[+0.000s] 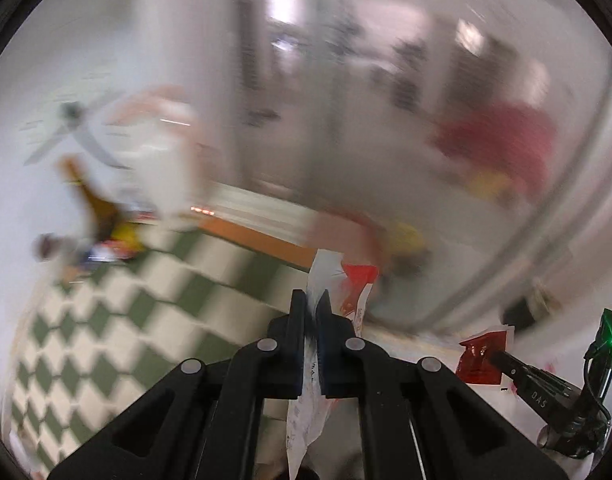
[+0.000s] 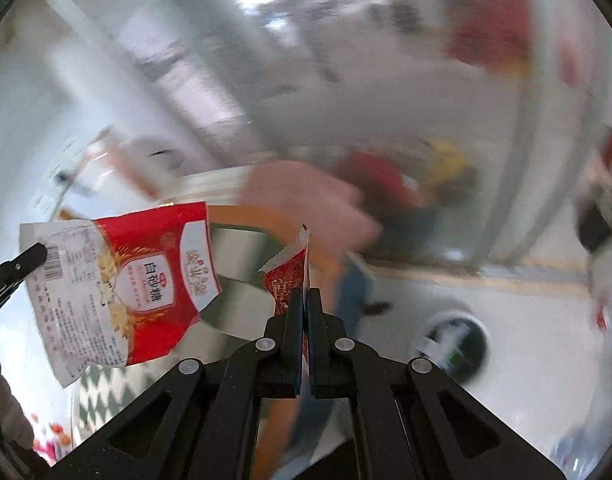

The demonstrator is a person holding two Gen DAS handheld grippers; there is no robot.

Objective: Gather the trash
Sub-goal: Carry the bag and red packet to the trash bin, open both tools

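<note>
My left gripper [image 1: 314,300] is shut on a red and white sugar packet [image 1: 338,280], seen edge-on in the left wrist view; the same packet shows flat in the right wrist view [image 2: 121,280], held at its left edge by the left gripper's tip [image 2: 29,258]. My right gripper [image 2: 304,298] is shut on a small red torn wrapper [image 2: 289,276]. That wrapper [image 1: 484,354] also shows at the lower right of the left wrist view, held by the right gripper [image 1: 502,358]. Both views are blurred by motion.
A table with a green and white checked cloth [image 1: 117,332] is at the left, with a brown bottle [image 1: 93,204] and other blurred items on it. A round dark bin [image 2: 452,344] stands on the pale floor at the right. A person in a pink top [image 2: 310,200] is beyond.
</note>
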